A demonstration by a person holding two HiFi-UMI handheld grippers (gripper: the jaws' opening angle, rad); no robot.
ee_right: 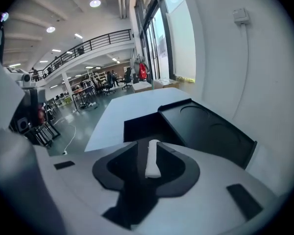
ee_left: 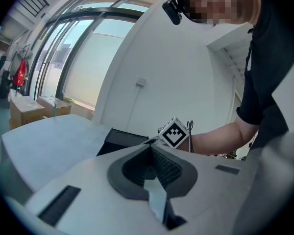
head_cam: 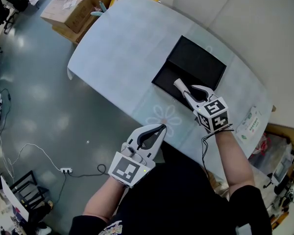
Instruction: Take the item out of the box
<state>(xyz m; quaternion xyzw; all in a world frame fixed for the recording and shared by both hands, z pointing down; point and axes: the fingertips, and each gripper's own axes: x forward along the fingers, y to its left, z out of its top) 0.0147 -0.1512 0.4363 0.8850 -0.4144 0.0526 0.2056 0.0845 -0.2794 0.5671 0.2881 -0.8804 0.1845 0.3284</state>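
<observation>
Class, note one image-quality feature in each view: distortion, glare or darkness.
Head view: table edges bow, wide-angle distortion. Left gripper view: round dark vignette, bright windows. Right gripper view: same vignette; black box interior too dark for detail.

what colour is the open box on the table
The box is black, lid included; clearest in the head view.

Open workshop-office hall: mezzanine railing [ee_right: 98,39], desks [ee_right: 83,89] with chairs [ee_right: 109,84], cardboard boxes [head_cam: 68,9], grey floor [head_cam: 34,97].
</observation>
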